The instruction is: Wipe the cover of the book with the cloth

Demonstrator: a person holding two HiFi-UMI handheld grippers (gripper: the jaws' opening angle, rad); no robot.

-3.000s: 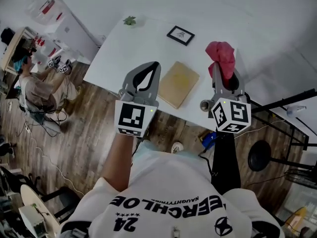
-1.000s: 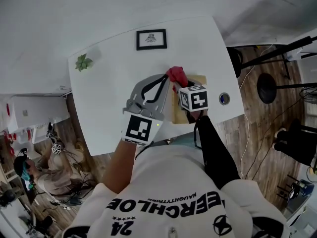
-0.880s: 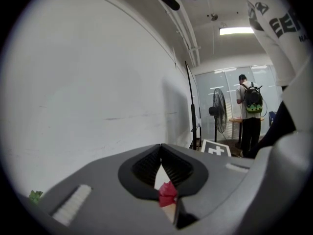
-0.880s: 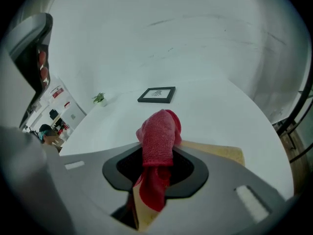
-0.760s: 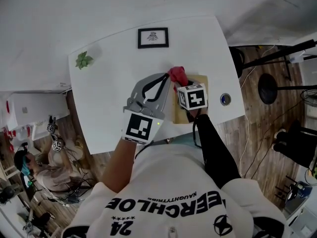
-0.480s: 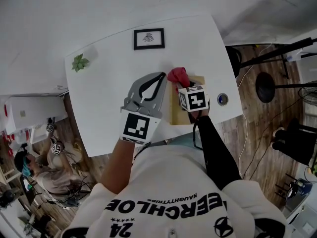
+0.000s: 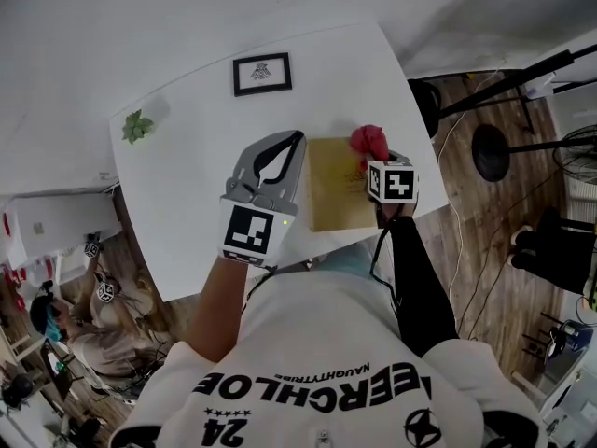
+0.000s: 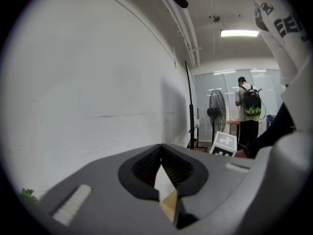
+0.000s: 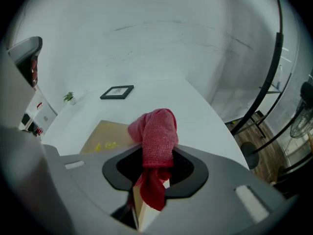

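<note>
Book (image 7: 334,187) lies flat near the white worktop's (image 7: 196,166) front edge. Red cloth (image 7: 369,142), pinched in the right claw (image 7: 375,158), sits over its far right corner. Wiping looks barely under way, with most of the cover left. Left claw (image 7: 295,140) hovers alongside, closed and empty.

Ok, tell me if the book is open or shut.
Shut. The book lies flat on the table, tan cover up, no pages showing, the cloth at one corner.
</note>
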